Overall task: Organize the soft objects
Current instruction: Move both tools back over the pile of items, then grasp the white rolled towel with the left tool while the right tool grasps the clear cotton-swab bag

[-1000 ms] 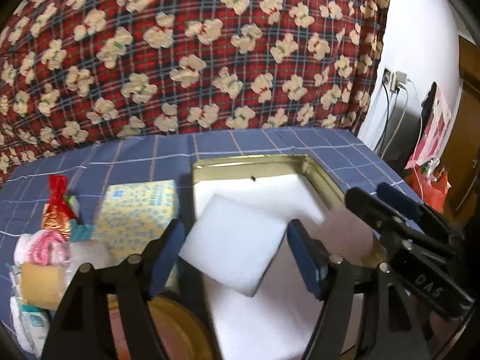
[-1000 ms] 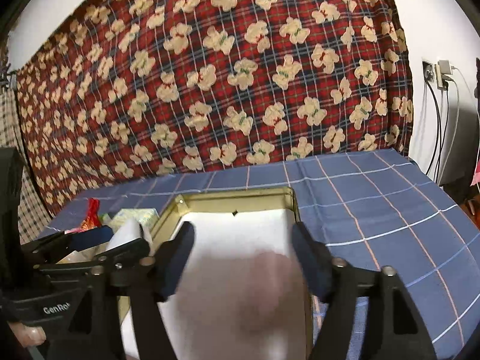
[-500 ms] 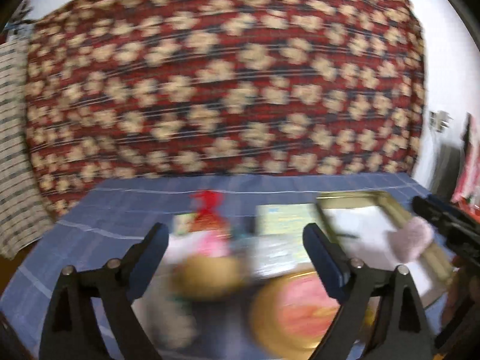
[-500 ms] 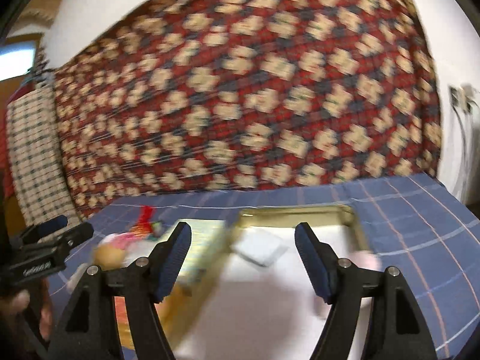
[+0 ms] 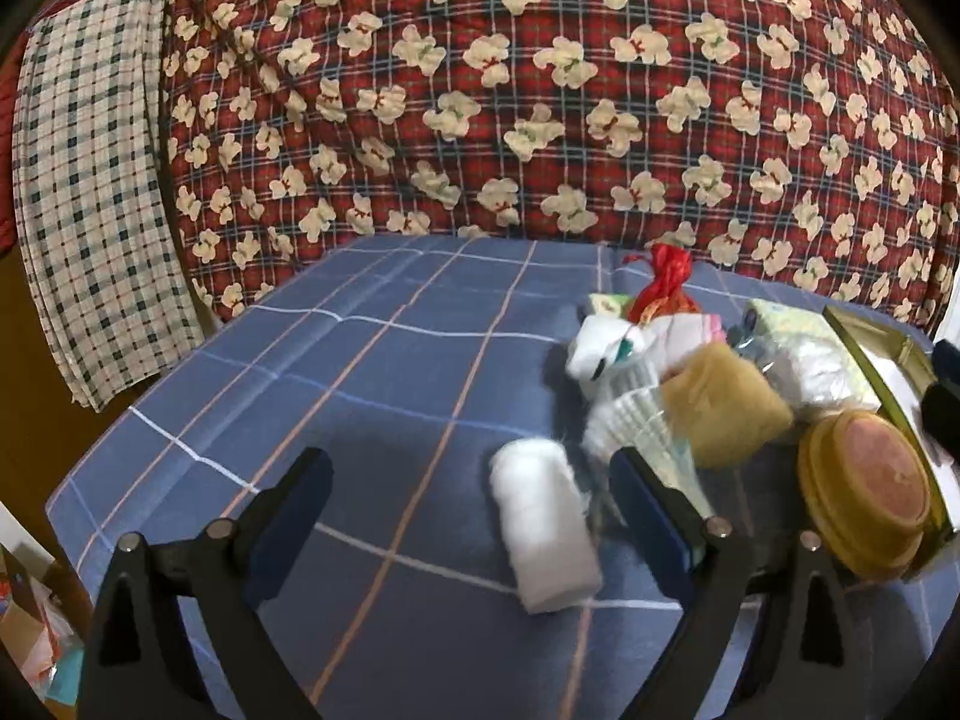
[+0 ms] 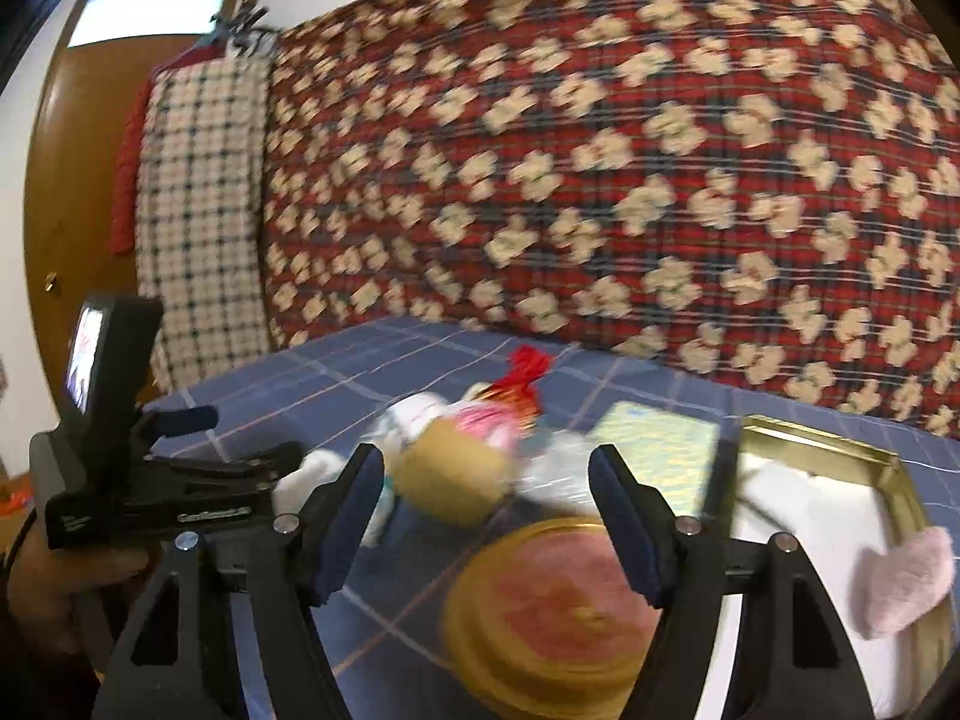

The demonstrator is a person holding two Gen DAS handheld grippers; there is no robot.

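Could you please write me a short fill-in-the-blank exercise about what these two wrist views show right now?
1. The white roll lies on the ____ checked cloth.
2. The fluffy pink piece rests inside the ____-coloured tin.
3. Both the left hand-held gripper and the right hand-held gripper have jaws that stand ____, with nothing held.
4. The wall behind is covered by a ____ plaid blanket with cream shapes.

Missing words: blue; gold; open; red

One white roll (image 5: 543, 540), one tan sponge (image 5: 723, 411), one round tin lid (image 5: 864, 510), one pink puff (image 6: 903, 582), one gold tray (image 6: 864, 450)
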